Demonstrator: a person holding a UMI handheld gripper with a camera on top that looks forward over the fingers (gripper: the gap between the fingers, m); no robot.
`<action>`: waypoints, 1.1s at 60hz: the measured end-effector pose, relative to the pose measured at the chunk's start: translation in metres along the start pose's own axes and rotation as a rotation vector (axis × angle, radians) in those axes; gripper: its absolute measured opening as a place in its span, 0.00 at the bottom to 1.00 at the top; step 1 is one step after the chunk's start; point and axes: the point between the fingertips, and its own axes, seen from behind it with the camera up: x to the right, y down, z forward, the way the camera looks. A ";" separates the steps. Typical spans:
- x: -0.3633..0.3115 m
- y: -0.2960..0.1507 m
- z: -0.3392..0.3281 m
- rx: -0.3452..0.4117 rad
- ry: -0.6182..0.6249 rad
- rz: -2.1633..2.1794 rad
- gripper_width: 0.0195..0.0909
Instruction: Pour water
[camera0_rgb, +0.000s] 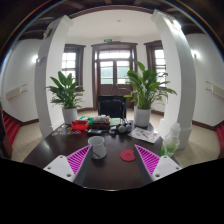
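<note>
One view: gripper view only, looking along the fingers over a dark table (110, 172).
Fingers: gripper (112, 160) spread wide, nothing held; purple pads at either side.
Cup: pale cup (97, 147) on the table, just ahead and between the fingers, nearer the left one.
Bottle: clear bottle (172, 140) right of the cup, beyond the right finger.
Red disc: small red coaster or lid (128, 155) just right of the cup.
Step, judged: approach to the bottle; swing right, centre it between the pads, close at mid-body, keep upright until over the cup.
</note>
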 end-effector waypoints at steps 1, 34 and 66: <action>0.000 0.001 0.001 0.003 -0.004 -0.006 0.90; 0.226 0.084 0.058 0.089 0.279 0.046 0.88; 0.233 0.064 0.118 0.150 0.230 0.046 0.20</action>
